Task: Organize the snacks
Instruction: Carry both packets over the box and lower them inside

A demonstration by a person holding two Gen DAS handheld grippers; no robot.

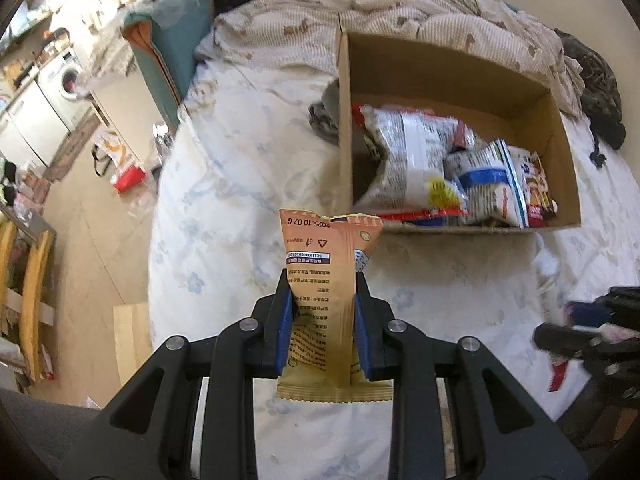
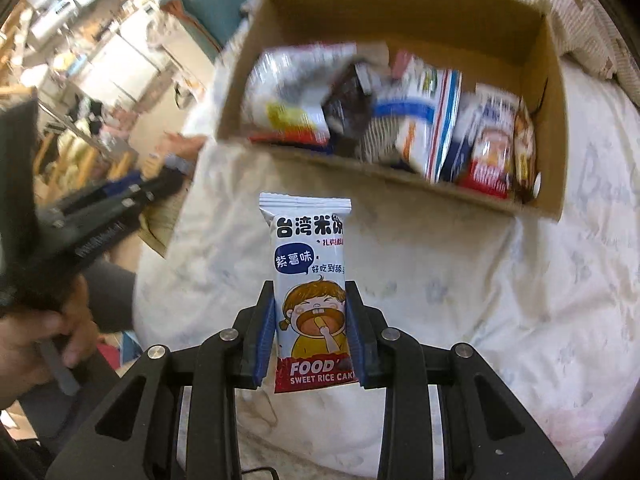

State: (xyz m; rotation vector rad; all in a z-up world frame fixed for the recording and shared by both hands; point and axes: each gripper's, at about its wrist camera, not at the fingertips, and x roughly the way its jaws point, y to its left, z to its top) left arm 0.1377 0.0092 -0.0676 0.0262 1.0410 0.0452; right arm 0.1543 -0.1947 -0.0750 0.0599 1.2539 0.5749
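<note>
My left gripper (image 1: 323, 292) is shut on an orange snack packet (image 1: 326, 276), held upright above the bed, short of the cardboard box (image 1: 452, 64). The box holds several snack bags (image 1: 412, 152) lying at its near side. My right gripper (image 2: 310, 300) is shut on a white and blue sweet rice cake packet (image 2: 310, 276), held upright in front of the same box (image 2: 408, 4), which shows several packets (image 2: 420, 120) inside. The right gripper also shows blurred at the right edge of the left wrist view (image 1: 592, 332).
The box sits on a bed with a pale floral sheet (image 1: 224, 200) and a beige knitted blanket (image 1: 400, 8) behind it. A teal cushion (image 1: 176, 40) lies at the back left. The floor at left holds a red and white bag (image 1: 128, 176) and furniture.
</note>
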